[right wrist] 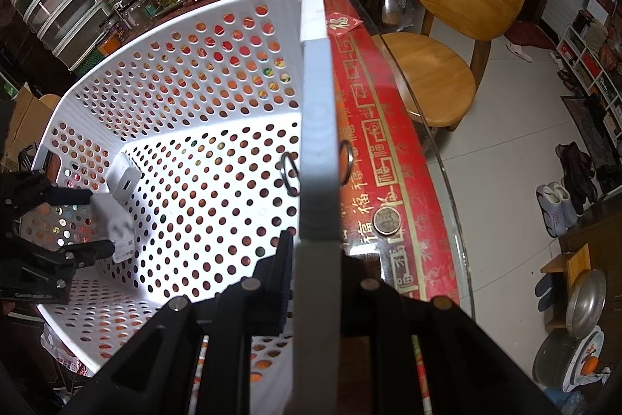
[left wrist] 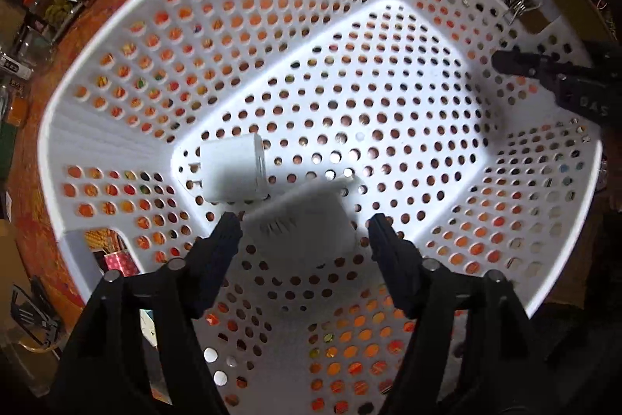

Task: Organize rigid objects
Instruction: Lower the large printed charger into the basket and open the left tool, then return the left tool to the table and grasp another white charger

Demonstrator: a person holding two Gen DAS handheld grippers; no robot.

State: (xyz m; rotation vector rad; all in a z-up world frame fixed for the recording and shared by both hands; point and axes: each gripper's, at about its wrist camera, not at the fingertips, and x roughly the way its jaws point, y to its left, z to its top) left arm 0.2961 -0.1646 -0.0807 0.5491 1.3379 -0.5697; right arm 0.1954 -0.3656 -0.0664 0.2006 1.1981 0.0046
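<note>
Perforation covers the white plastic laundry basket [left wrist: 116,72], which is set on a round table with a red patterned cover under glass [right wrist: 388,158]. Its right rim is clamped between the fingers of the right gripper [right wrist: 317,259], whose jaws are clenched on the plastic. The left gripper [left wrist: 303,232] is pointed straight down into the basket with its jaws released; a blurred white charger block [left wrist: 303,224] is seen between the fingers, apparently clear of both pads. A second white USB charger [left wrist: 233,170] is lying on the basket floor at the far left corner, just beside the blurred one. A metal key ring [right wrist: 289,174] is seen inside against the right wall, and a coin [right wrist: 386,220] is lying on the table outside. A wooden chair [right wrist: 447,26] is placed at the table's far right.
</note>
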